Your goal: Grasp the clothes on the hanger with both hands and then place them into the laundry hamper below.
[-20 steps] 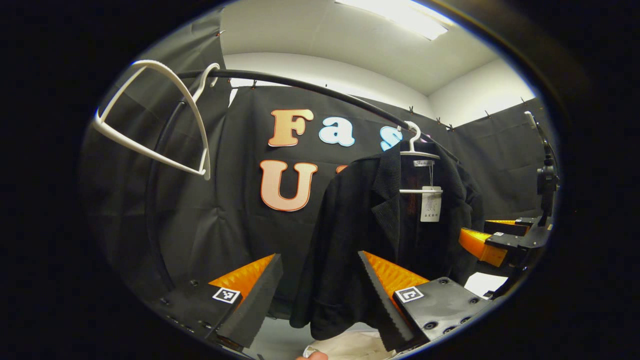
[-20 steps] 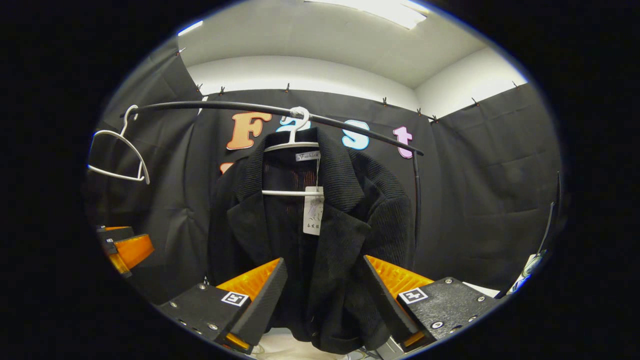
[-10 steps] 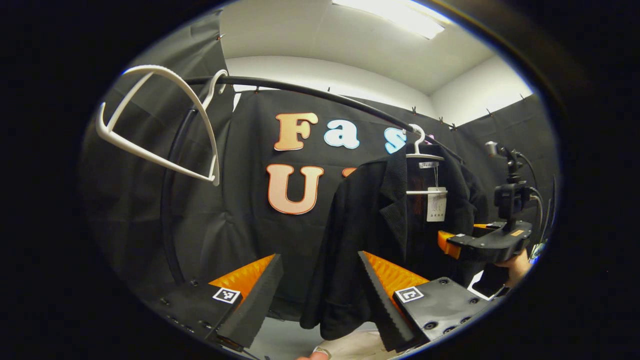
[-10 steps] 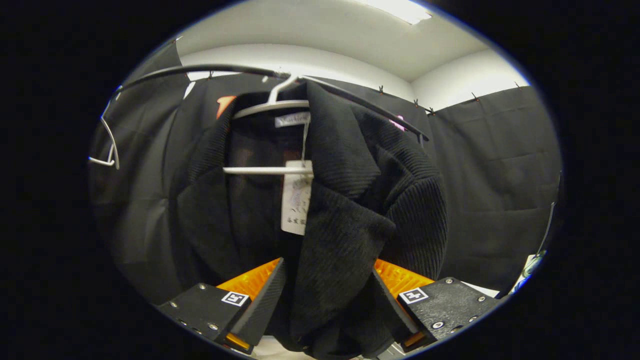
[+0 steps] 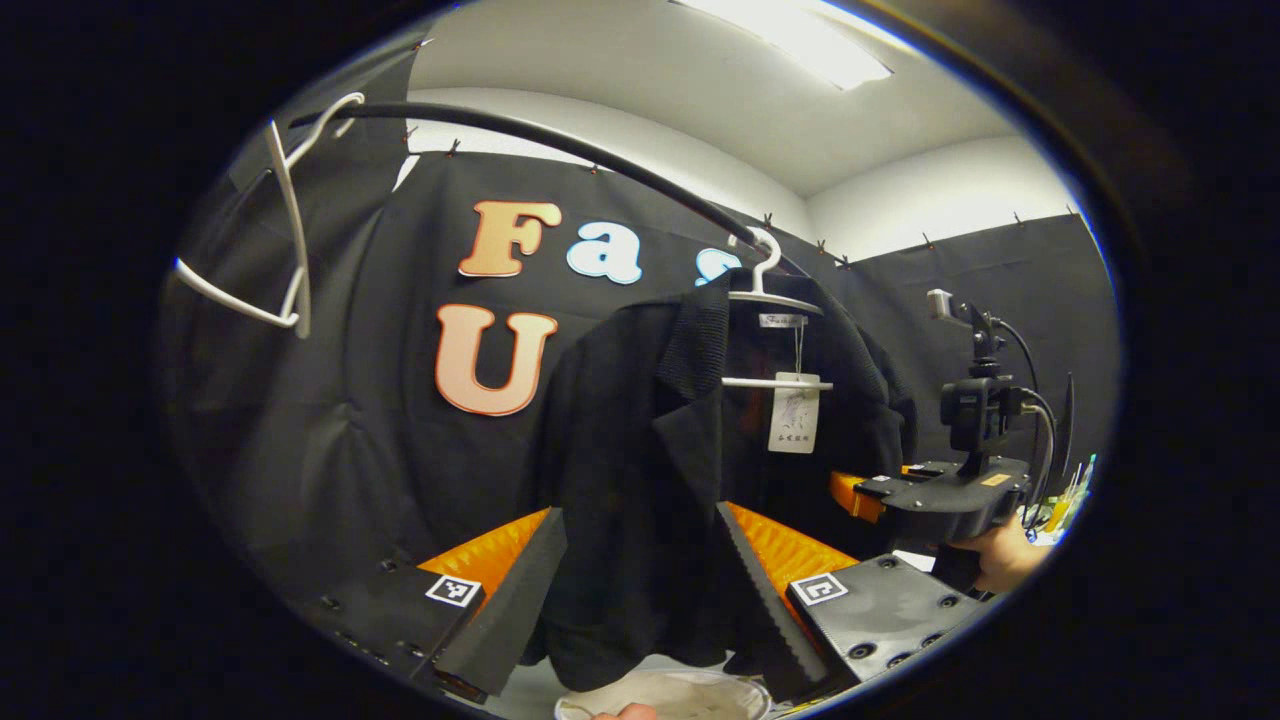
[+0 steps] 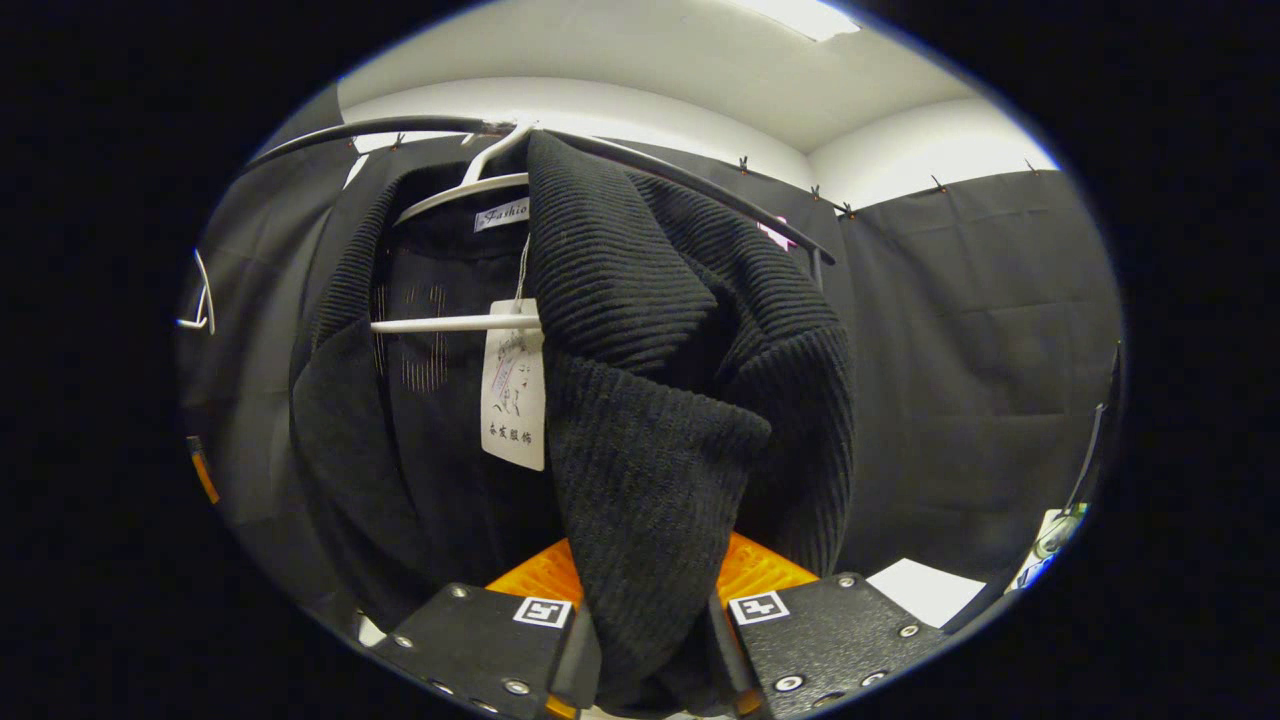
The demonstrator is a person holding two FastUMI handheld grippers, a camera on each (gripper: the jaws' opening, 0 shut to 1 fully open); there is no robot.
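right claw (image 6: pixel 650 640) pinches the black jacket (image 6: pixel 640 420) front; left claw (image 5: pixel 640 590) gapes wide. neck label's script and paper tag (image 6: pixel 513 395) too blurry to read.

Left gripper (image 5: pixel 640 585) at bottom centre of the frame, fingers spread wide, nothing pinched between them. Black jacket (image 5: pixel 640 470) hangs centre frame on a white hanger (image 5: pixel 770 300), hooked over the black rail (image 5: pixel 560 150) that arcs from upper left to centre. The jacket's lower front sits in the gap between the fingers; contact can't be judged. White paper tag (image 5: pixel 793 425) dangles from the hanger's crossbar. A second, bare white hanger (image 5: pixel 285 250) sits upper left on the same rail. Right gripper (image 5: pixel 850 495) at right edge, level with the jacket's far side, held by a hand (image 5: pixel 1005 555). Pale round hamper rim (image 5: pixel 665 695) at bottom edge, below the jacket.
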